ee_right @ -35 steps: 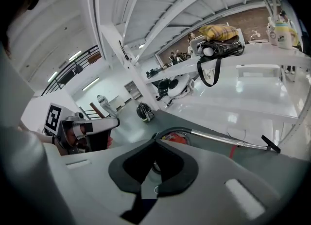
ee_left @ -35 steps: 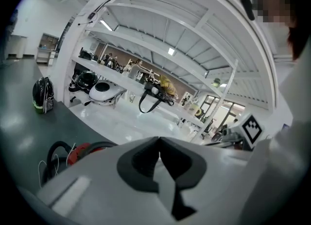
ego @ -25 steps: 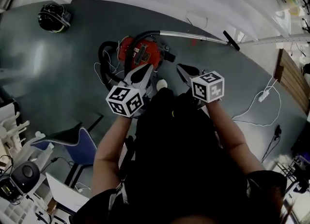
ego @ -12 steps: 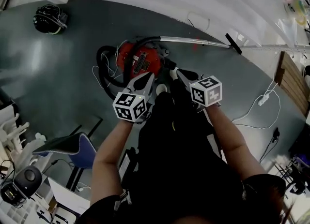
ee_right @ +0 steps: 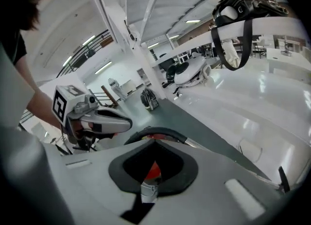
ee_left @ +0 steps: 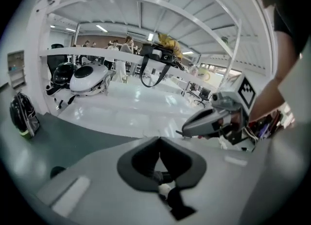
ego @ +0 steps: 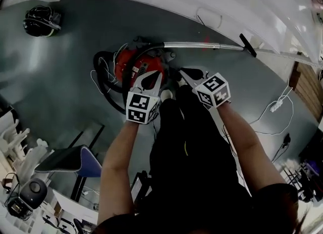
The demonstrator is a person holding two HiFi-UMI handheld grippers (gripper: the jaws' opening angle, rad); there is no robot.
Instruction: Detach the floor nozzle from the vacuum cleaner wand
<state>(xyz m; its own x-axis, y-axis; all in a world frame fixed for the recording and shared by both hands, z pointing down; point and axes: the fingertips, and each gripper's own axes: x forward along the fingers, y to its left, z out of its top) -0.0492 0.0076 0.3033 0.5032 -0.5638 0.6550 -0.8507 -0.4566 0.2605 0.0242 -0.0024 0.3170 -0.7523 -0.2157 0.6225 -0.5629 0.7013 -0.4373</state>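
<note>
The dark grey floor carries everything here, and a paler white strip borders it at the far edge. The red vacuum cleaner lies on the grey part, not far from that far edge, with its black hose curling around it. From the hose the metal wand runs flat along the far edge towards the right corner. At its end sits the small black nozzle, just where grey meets white, and it looks joined to the wand. The person stands over the machine and holds both tools low above it. The left gripper hovers over the red body with its jaws pressed together and nothing between them. The right gripper is just beside it, a little nearer to the wand, also closed and empty. Both are well apart from the nozzle. I judge that the task is at its first step, the approach, and no part is gripped yet. The next move calls for bringing both tools to the right along the wand and opening the jaws. Then one can clamp the wand near its end to steady it, while the other takes the nozzle and pulls it off along the line of the tube. I cannot see any release catch from here.
</note>
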